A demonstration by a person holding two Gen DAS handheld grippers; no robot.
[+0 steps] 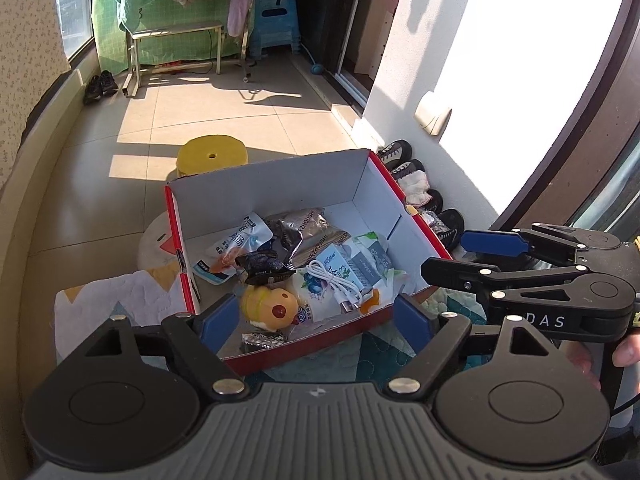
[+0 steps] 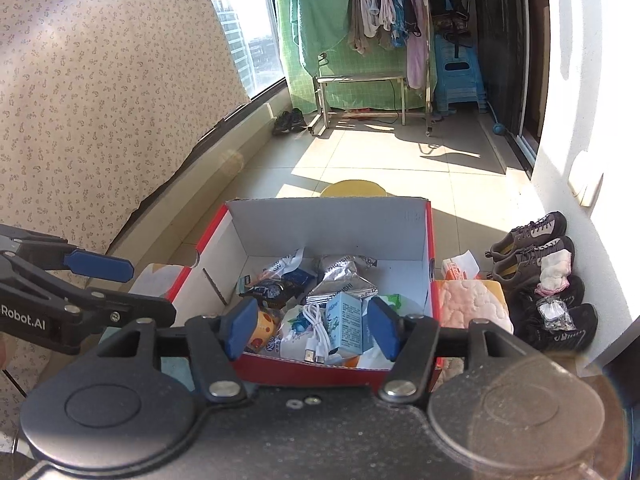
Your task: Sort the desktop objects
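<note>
Both hand-held grippers, left [image 1: 310, 320] and right [image 2: 312, 330], released, grasping nothing above the box [image 1: 276, 178]. Could snag the loose white cable [image 1: 340, 280] on reaching in, dragging neighbours out.

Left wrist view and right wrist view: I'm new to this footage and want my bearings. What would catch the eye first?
A red-sided cardboard box sits in the middle on a patterned quilt, heaped with snack packets, a white cable and a yellow duck toy. The left tool and the right tool both hover open over its near edge, holding nothing. Dark shoes line the sunlit wall on the right.
</note>
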